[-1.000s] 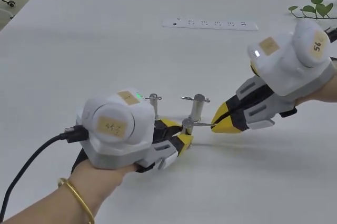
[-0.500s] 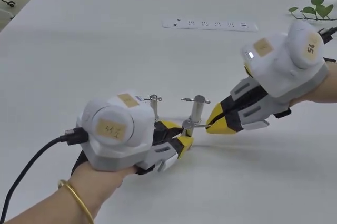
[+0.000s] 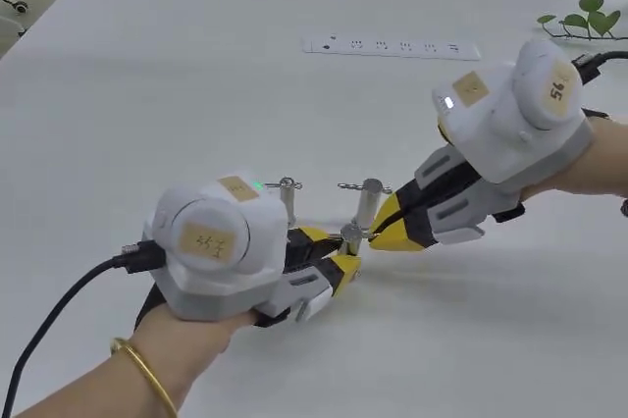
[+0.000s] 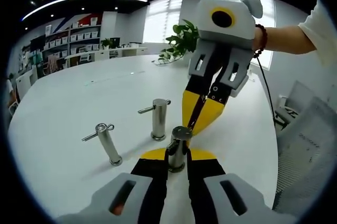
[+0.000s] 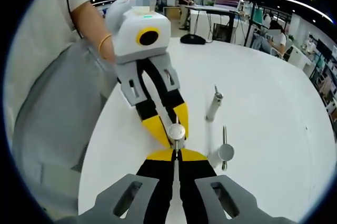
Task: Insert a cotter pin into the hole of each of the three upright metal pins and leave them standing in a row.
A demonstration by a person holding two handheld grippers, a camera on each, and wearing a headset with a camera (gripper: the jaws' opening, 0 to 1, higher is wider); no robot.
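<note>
Three upright metal pins stand close together on the white table (image 3: pixel 196 94). My left gripper (image 3: pixel 339 246) (image 4: pixel 178 155) is shut on the nearest pin (image 3: pixel 350 235) (image 4: pixel 177 145), low on its shaft. My right gripper (image 3: pixel 378 232) (image 5: pixel 176 153) comes in from the right. It is shut on a thin cotter pin (image 5: pixel 176 144) and its yellow tips almost touch that pin's head (image 5: pixel 176 131); most of the cotter pin is hidden. The two other pins (image 3: pixel 287 190) (image 3: pixel 369 198) each carry a cotter pin through the top.
A white power strip (image 3: pixel 392 45) lies at the far side of the table. Green plant leaves (image 3: pixel 584 14) show at the back right. A black cable (image 3: pixel 59 310) trails from my left gripper toward the near left edge.
My right gripper has moved left toward the held pin, and the stretch of cotter pin between its tips and the pin has shrunk to almost nothing. The left gripper has stayed put.
</note>
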